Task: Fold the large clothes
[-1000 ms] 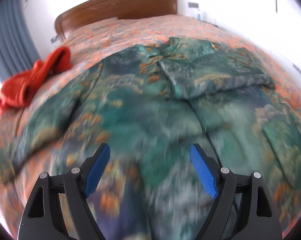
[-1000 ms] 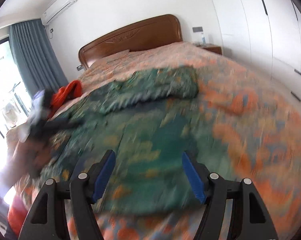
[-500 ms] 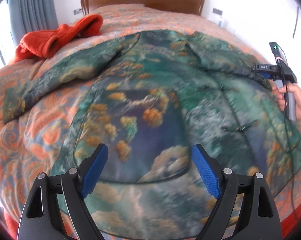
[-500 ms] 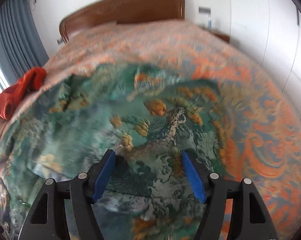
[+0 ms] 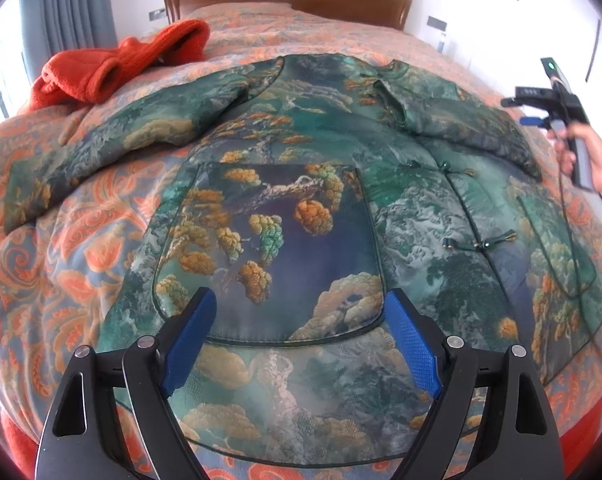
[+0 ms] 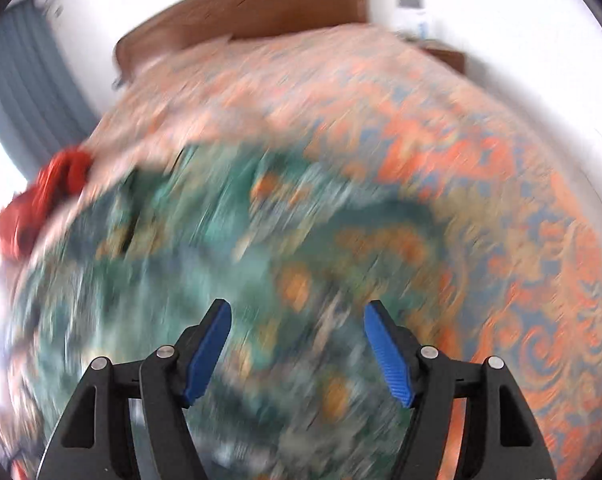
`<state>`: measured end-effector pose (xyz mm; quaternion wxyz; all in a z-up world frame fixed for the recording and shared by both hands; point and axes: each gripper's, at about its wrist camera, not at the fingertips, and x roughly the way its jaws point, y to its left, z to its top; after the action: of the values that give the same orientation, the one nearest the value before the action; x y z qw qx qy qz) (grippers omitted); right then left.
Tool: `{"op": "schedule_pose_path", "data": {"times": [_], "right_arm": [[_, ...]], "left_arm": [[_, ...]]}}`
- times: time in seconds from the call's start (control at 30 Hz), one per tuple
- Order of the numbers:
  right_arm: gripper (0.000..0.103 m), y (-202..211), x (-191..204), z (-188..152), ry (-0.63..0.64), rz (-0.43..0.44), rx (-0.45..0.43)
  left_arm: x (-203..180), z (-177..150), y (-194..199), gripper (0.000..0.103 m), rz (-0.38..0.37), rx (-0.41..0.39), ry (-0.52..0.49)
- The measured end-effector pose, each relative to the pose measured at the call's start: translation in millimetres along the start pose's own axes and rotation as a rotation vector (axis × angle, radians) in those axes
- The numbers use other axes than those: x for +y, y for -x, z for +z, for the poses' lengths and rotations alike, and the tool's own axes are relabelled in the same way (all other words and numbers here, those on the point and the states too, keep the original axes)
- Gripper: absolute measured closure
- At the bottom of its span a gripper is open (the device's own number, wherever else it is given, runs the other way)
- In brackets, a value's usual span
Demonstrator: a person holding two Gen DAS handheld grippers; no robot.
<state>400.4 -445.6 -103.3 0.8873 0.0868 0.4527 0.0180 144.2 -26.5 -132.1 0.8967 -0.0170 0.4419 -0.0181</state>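
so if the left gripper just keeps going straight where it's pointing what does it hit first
Most likely the green jacket spread on the bed, around its big dark front pocket. The open left gripper holds nothing; depth is uncertain.

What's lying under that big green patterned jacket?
The jacket lies spread on an orange-patterned bedspread, which shows all around it. Whatever is directly beneath the jacket is covered and cannot be seen.

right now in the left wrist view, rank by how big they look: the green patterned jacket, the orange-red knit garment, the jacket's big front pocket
1. Green brocade jacket with a landscape print, by far the largest, spread across the bed.
2. Its dark blue patch pocket.
3. Crumpled orange-red knit garment.

Pocket versus knit is unsure: the knit lies farther from the camera, so it may only look smaller.
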Motion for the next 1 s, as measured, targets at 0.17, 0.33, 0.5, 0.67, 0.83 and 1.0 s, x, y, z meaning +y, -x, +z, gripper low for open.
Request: {"op": "schedule_pose_path", "data": {"times": [0.17, 0.33, 0.5, 0.67, 0.83, 1.0], "right_arm": [[0.032, -31.7, -7.8, 29.6, -0.045, -0.08, 0.012], [0.031, -82.5, -7.1, 18.5, -0.049, -0.135, 0.105], [0.031, -99.1, -8.7, 17.7, -0.033, -0.133, 0.23], [0.031, -37.1, 2.2, 9.8, -0.044, -0.147, 0.004], [0.031, 44.9, 31.7, -54.1, -0.013, -0.055, -0.148], [0.031, 113.8, 73.5, -139.0, 0.117, -0.048, -0.217]], "left_arm": [[0.2, 1.7, -2.0, 0.016, 0.02, 0.005, -0.013], [4.4, -3.1, -8.5, 0.016, 0.009, 0.04, 0.017], [1.4, -6.2, -4.4, 0.015, 0.009, 0.028, 0.007], [2.5, -7.2, 14.0, 0.012, 0.008, -0.032, 0.017], [9.8, -13.6, 33.9, 0.009, -0.002, -0.107, 0.033], [15.6, -23.6, 40.6, 0.006, -0.003, -0.082, 0.039]]}}
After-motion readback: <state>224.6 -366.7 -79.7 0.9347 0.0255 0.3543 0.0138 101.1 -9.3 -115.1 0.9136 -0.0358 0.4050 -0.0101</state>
